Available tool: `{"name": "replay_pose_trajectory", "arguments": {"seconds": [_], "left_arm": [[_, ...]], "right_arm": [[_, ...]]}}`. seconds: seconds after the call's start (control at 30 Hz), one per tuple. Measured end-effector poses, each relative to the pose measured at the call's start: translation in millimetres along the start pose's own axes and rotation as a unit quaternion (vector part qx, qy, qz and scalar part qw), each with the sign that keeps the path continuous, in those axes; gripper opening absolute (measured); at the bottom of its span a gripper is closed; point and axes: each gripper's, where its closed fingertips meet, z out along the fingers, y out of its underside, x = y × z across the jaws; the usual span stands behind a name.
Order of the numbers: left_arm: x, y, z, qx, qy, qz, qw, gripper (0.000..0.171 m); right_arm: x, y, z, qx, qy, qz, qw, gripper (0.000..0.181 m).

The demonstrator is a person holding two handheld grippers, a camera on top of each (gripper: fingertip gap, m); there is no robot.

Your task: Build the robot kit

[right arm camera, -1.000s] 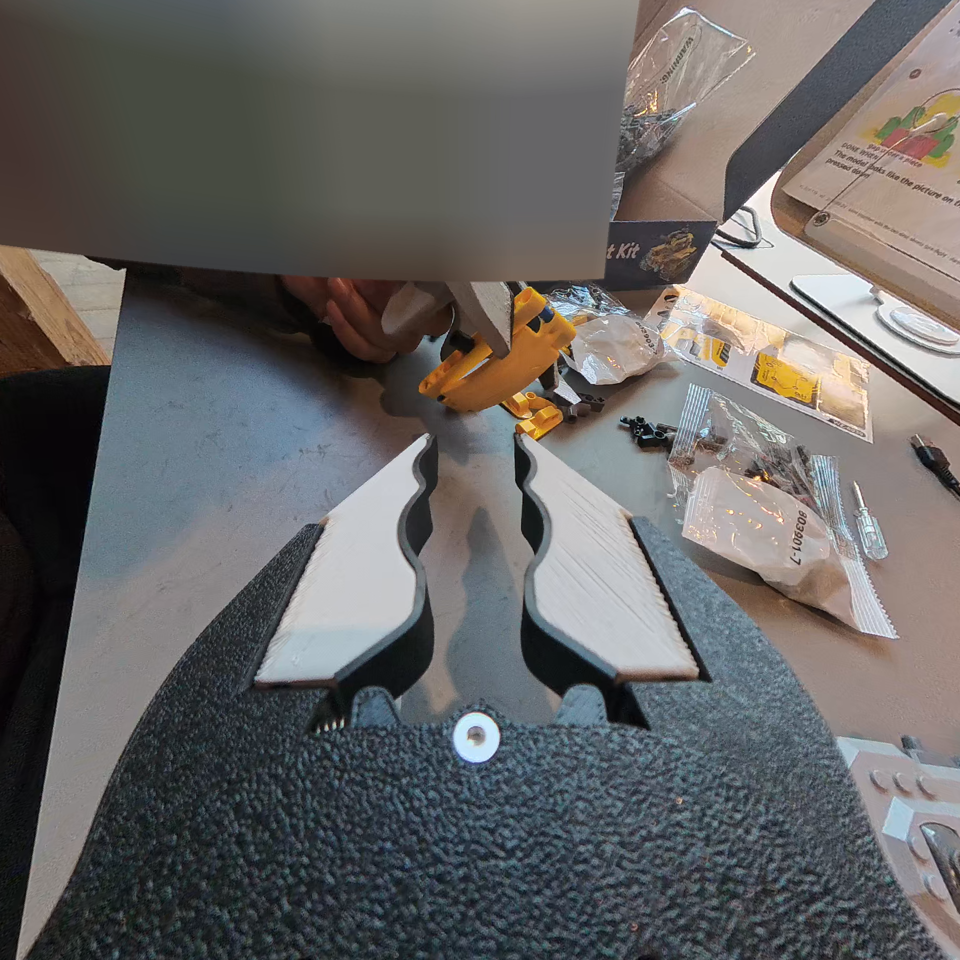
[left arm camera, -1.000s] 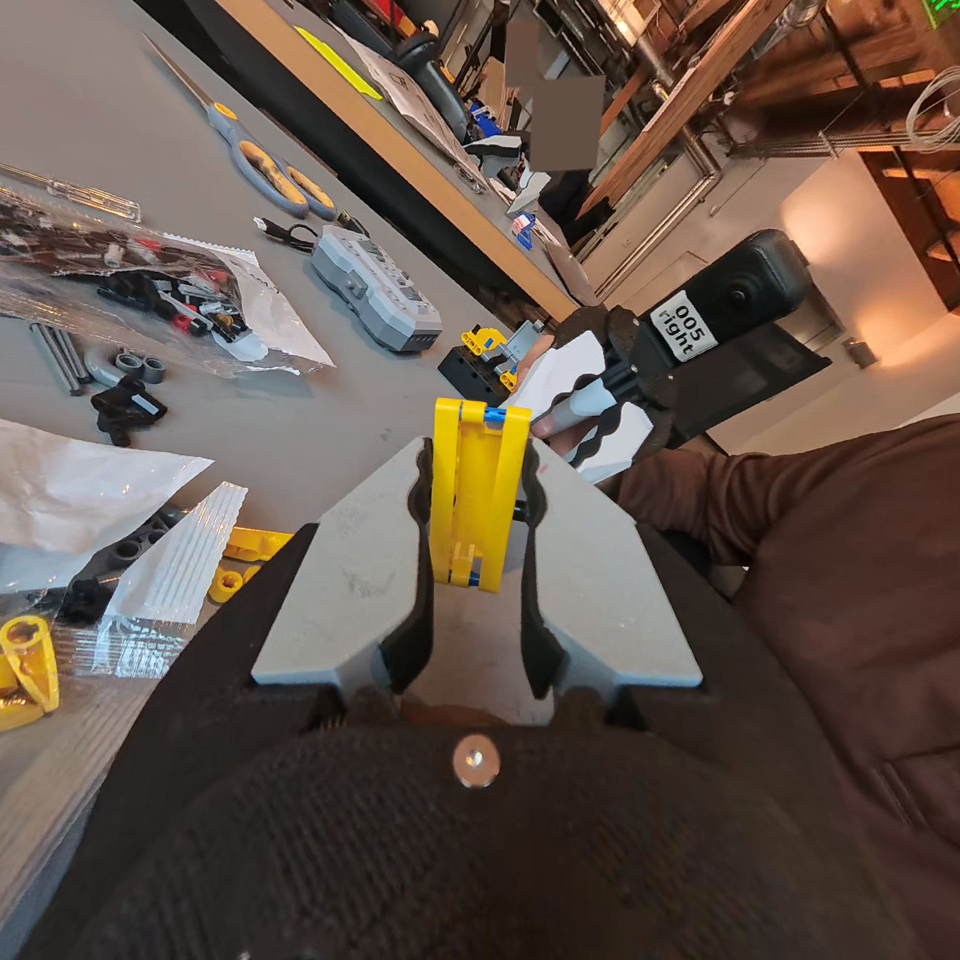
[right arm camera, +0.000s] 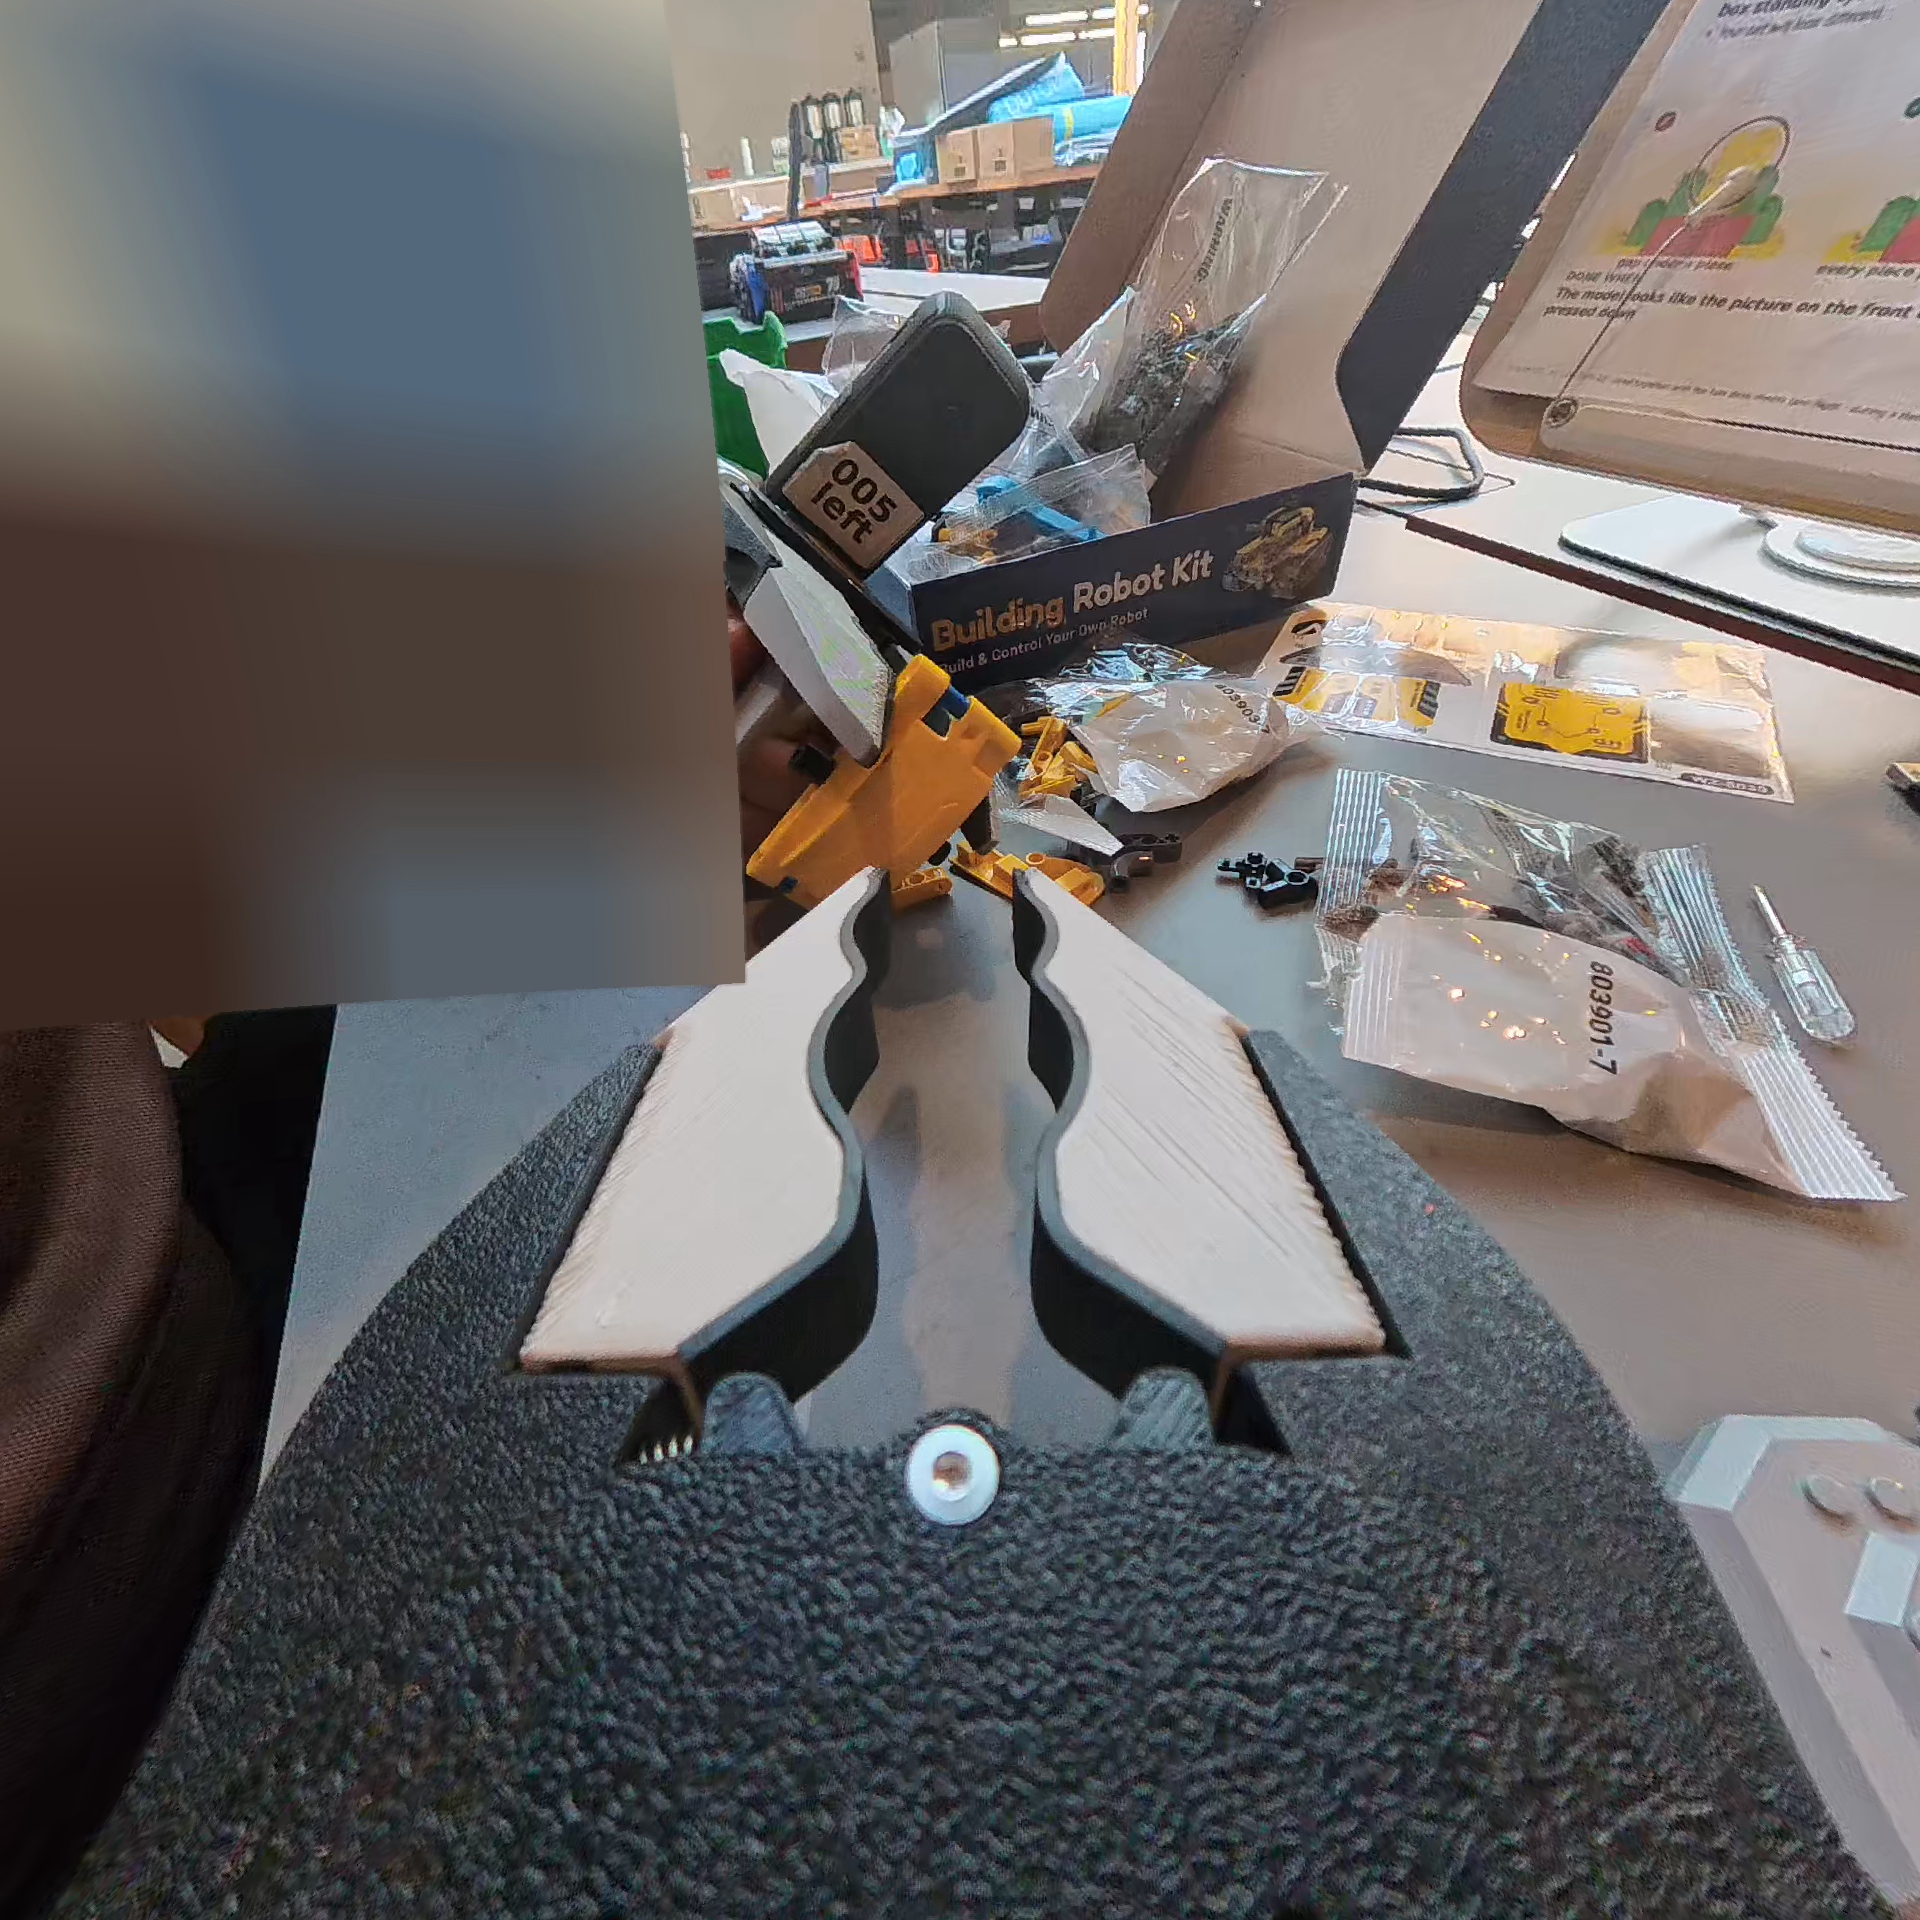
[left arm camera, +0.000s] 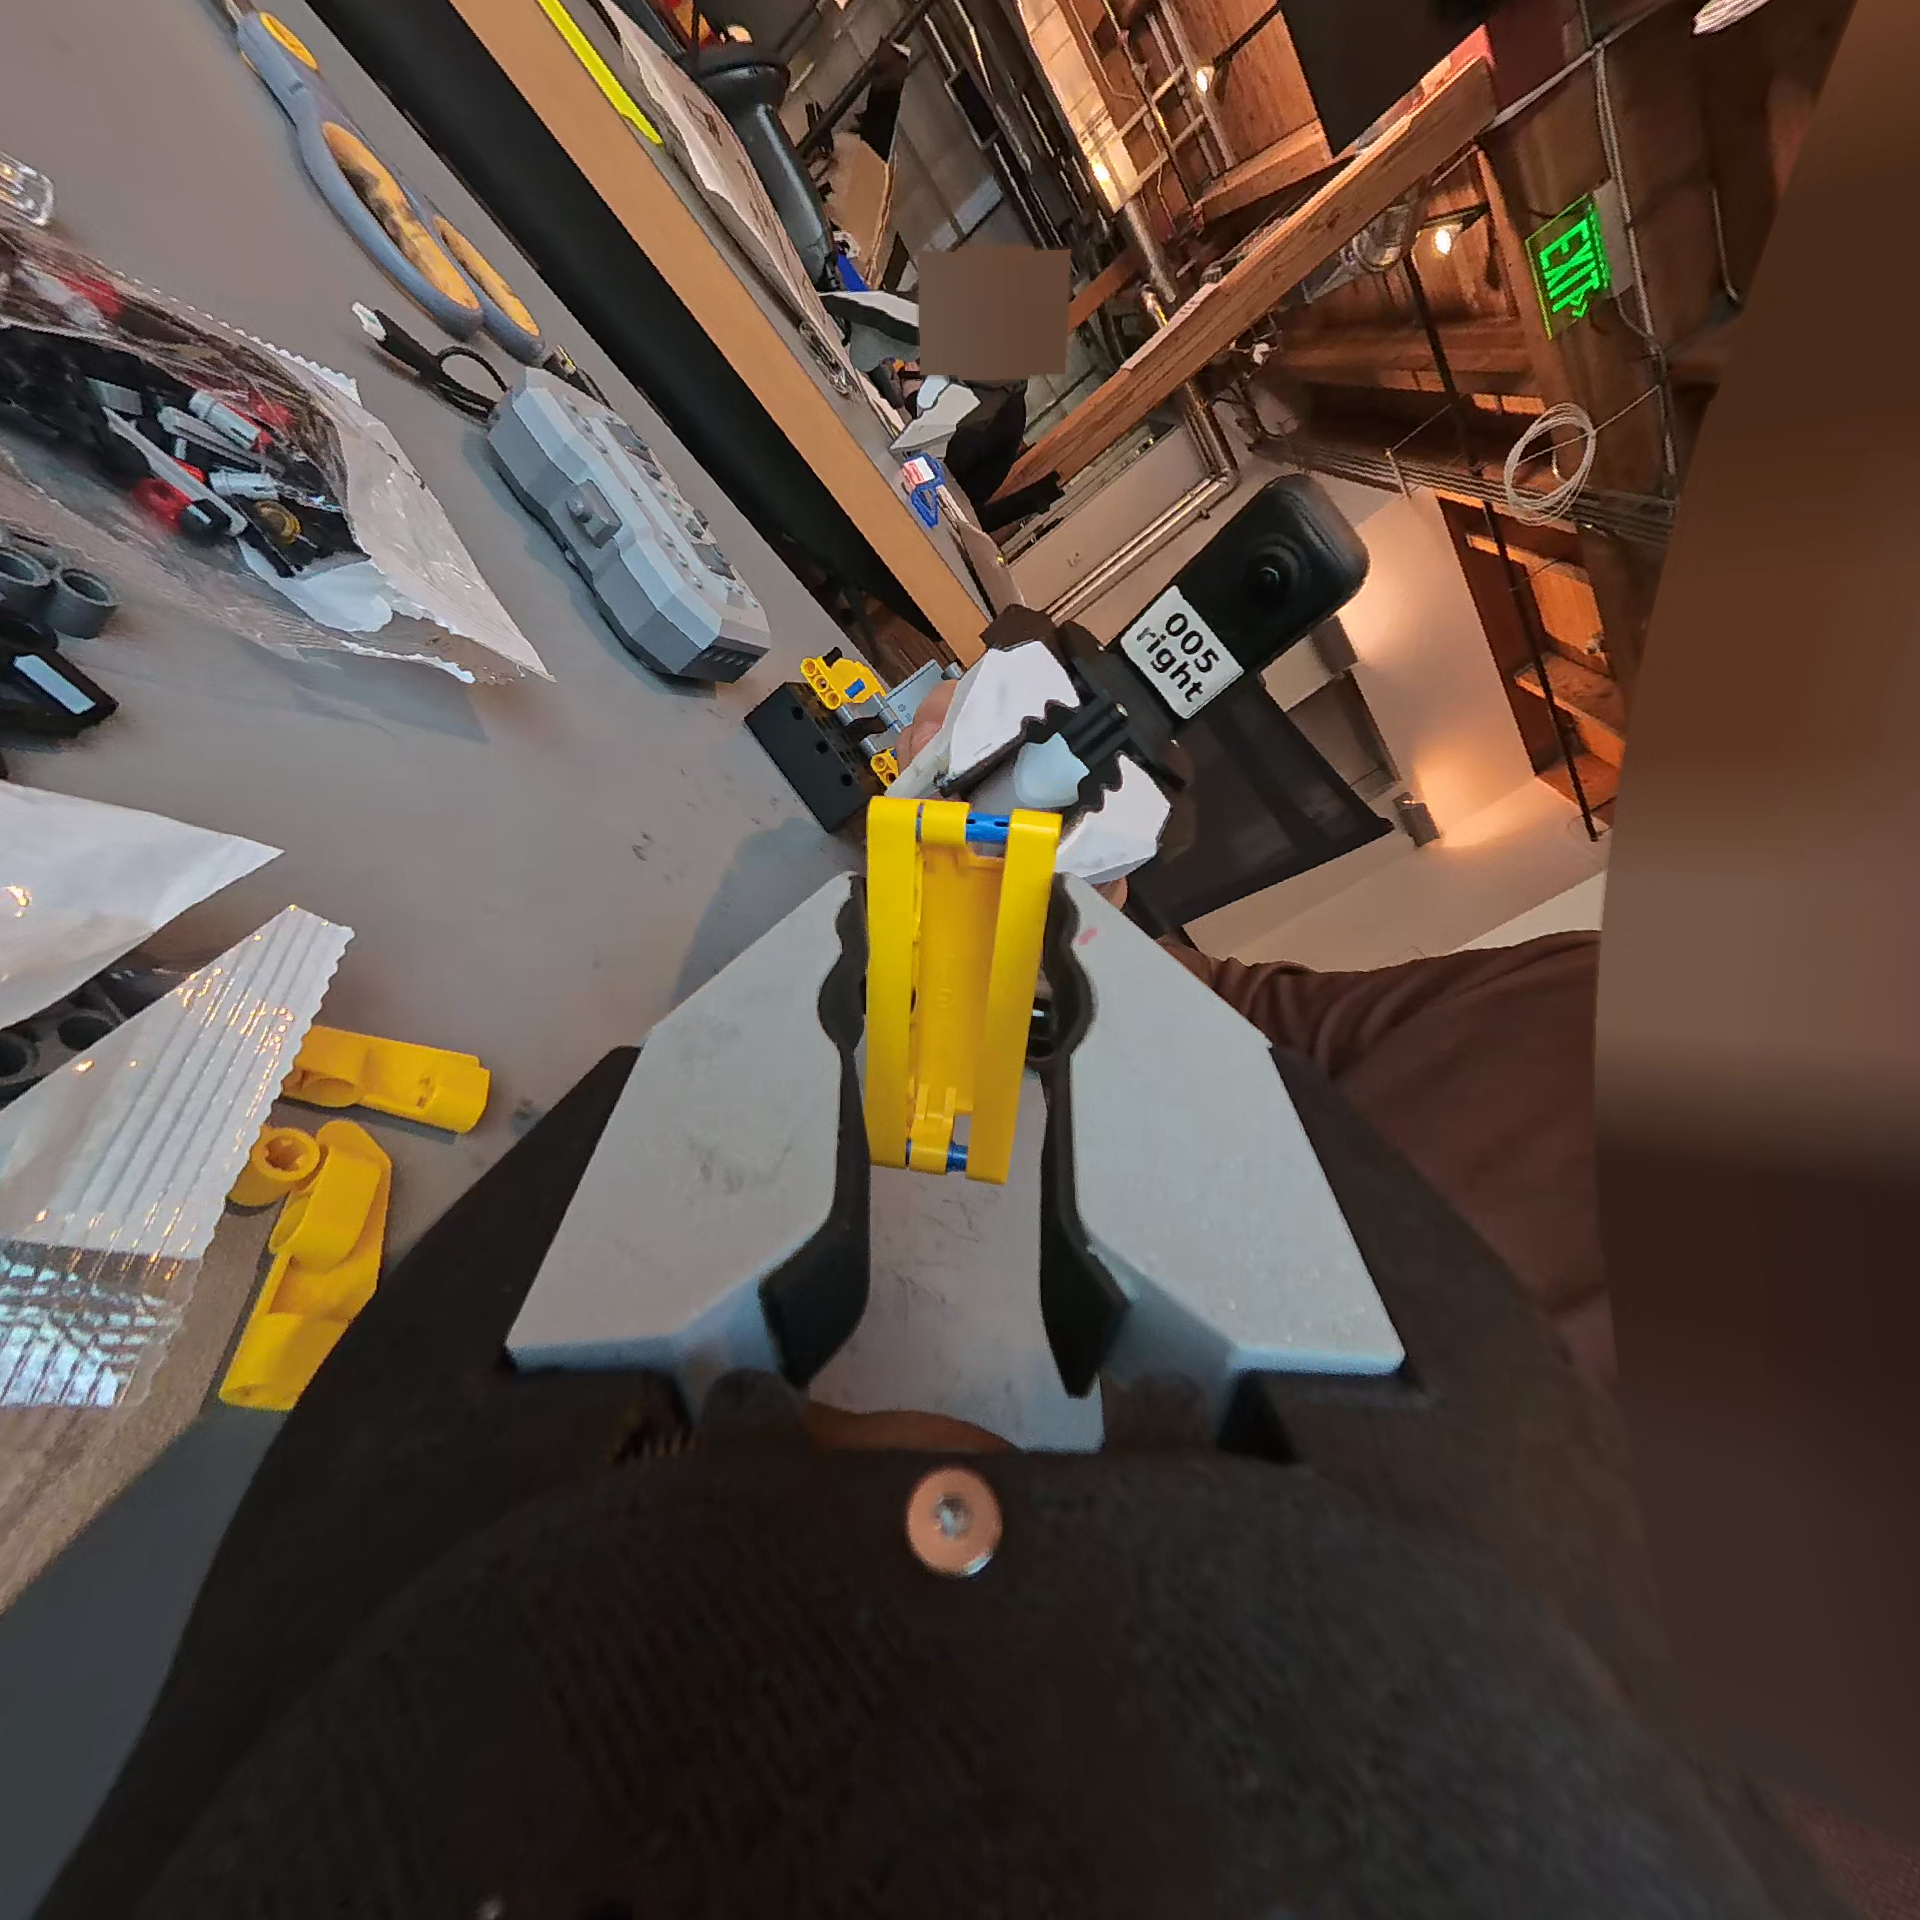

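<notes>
Room: workshop, grey table (left arm camera: 582, 852)
Left tool (left arm camera: 956, 904): clenched on yellow brick assembly (left arm camera: 951, 997); light, stiff, pinned joints, grip flat sides
Right tool (right arm camera: 948, 883): released, empty

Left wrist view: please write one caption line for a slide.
Left hand-held gripper clamps a yellow part above a grey table strewn with kit pieces.

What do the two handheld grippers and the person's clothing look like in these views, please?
Both the left gripper and right gripper have textured black bodies, a silver screw, and pale wedge fingers lined with wavy black pads. Each carries a black camera with a white sticker. The sleeve is brown.
</notes>
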Motion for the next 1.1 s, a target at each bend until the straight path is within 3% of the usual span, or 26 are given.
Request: {"name": "replay_pose_trajectory", "arguments": {"seconds": [0.27, 0.37, 0.43, 0.5, 0.57, 0.63, 0.8, 0.97, 1.03, 1.1], "left_arm": [[-2.7, 1.0, 1.2, -0.003, -0.016, 0.01, 1.0, 0.031], [-2.4, 8.8, 5.6, -0.034, -0.059, 0.109, 0.992, 0.031], [-1.9, 14.2, 7.6, -0.065, -0.108, 0.239, 0.963, 0.031], [-4.7, 13.8, 6.2, -0.084, -0.172, 0.386, 0.902, 0.031], [-6.3, 11.3, 4.1, -0.089, -0.212, 0.471, 0.851, 0.031], [-4.8, 11.9, 4.0, -0.09, -0.221, 0.51, 0.826, 0.031], [-0.9, 11.8, 3.4, -0.083, -0.225, 0.56, 0.793, 0.031], [-0.9, 12.7, 3.2, -0.094, -0.258, 0.666, 0.694, 0.031], [-0.9, 12.3, 3.4, -0.096, -0.264, 0.676, 0.681, 0.031], [-1.0, 12.9, 3.4, -0.096, -0.259, 0.673, 0.686, 0.031]], "right_arm": [[-3.9, -0.7, 3.3, 0.001, -0.019, 0.017, 1.0, 0.023], [-7.4, -11.4, 6.5, 0.031, -0.049, 0.047, 0.997, 0.02], [-12.2, -19.7, 9.2, 0.047, -0.074, 0.049, 0.995, 0.022], [-16.7, -23.7, 13.1, 0.043, -0.097, 0.029, 0.994, 0.037], [-22.7, -24.3, 16.3, 0.031, -0.121, -0.006, 0.992, 0.046], [-29.0, -23.1, 19.1, 0.018, -0.14, -0.043, 0.989, 0.046], [-31.1, -11.0, 26.7, -0.028, -0.132, -0.135, 0.982, 0.046], [-30.1, -8.1, 29.7, -0.04, -0.096, -0.247, 0.964, 0.035], [-31.3, -8.2, 31.2, -0.041, -0.093, -0.264, 0.959, 0.036], [-32.0, -7.9, 31.5, -0.04, -0.091, -0.272, 0.957, 0.035]]}}
